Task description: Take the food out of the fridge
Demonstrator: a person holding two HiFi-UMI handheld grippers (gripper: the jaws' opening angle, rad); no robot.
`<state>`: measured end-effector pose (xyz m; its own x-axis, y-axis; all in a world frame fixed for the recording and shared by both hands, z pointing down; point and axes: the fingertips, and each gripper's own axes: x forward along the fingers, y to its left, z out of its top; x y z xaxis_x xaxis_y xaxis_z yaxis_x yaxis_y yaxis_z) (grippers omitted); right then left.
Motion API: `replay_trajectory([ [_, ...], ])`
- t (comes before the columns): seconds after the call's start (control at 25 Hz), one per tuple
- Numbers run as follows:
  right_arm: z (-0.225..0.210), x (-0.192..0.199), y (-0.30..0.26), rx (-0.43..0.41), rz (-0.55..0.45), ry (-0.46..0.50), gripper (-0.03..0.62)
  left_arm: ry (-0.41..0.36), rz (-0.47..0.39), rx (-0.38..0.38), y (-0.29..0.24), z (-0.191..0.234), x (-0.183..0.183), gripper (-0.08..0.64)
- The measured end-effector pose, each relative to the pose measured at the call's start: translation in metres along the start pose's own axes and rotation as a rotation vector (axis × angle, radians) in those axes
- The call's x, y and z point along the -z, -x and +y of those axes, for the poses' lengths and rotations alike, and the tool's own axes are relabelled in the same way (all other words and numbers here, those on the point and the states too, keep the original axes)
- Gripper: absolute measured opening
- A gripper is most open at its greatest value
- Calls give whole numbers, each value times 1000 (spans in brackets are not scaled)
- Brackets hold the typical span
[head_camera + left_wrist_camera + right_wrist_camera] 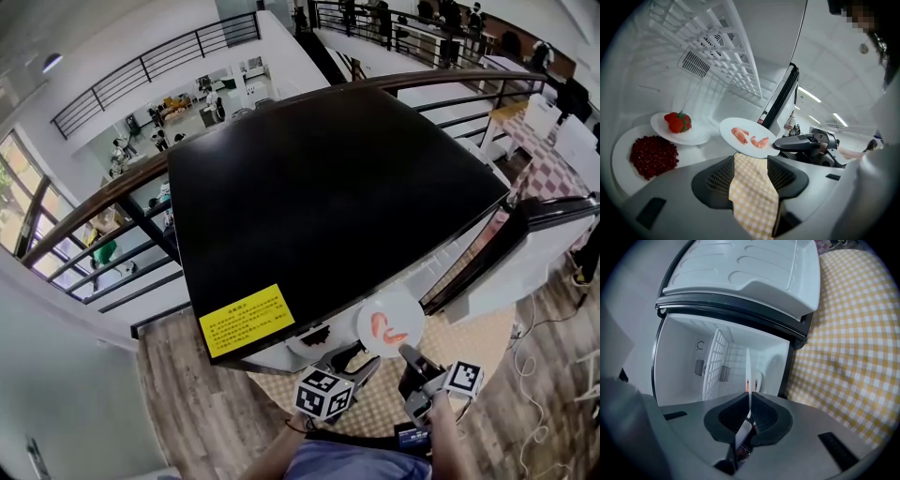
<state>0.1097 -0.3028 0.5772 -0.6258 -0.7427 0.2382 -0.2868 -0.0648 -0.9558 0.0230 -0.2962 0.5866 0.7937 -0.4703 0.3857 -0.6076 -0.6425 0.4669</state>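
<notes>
A white plate of shrimp (389, 323) hangs at the front of the open black-topped fridge (328, 197). My right gripper (412, 358) is shut on its rim. In the right gripper view the shrimp plate (748, 376) shows edge-on, clamped in my right gripper (749, 411). My left gripper (354, 361) stands open just left of it. In the left gripper view the shrimp plate (747, 136) floats ahead of my left gripper (750, 171), whose jaws hold nothing. Inside the fridge sit a plate of strawberries (677, 123) and a plate of dark red berries (653, 155).
A white wire shelf (722, 47) spans the fridge above the plates. The fridge door (745, 268) stands swung open. A yellow checked cloth (853, 343) covers the surface in front of the fridge. A railing (112, 192) and a lower hall lie beyond.
</notes>
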Motion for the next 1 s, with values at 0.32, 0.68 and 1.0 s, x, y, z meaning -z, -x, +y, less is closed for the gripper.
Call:
replay_trajectory([
  [0.32,3,4,6,-13,1,-17,26,-5,4,67,2,-8,2,214],
  [0.68,11,12,8,-57,35,-33,26,-42,-10,115,7,-21,-5,215],
  [1.0,11,16,16,-86,48,-45,26,-73,-26,72,12,-30,-4,215],
])
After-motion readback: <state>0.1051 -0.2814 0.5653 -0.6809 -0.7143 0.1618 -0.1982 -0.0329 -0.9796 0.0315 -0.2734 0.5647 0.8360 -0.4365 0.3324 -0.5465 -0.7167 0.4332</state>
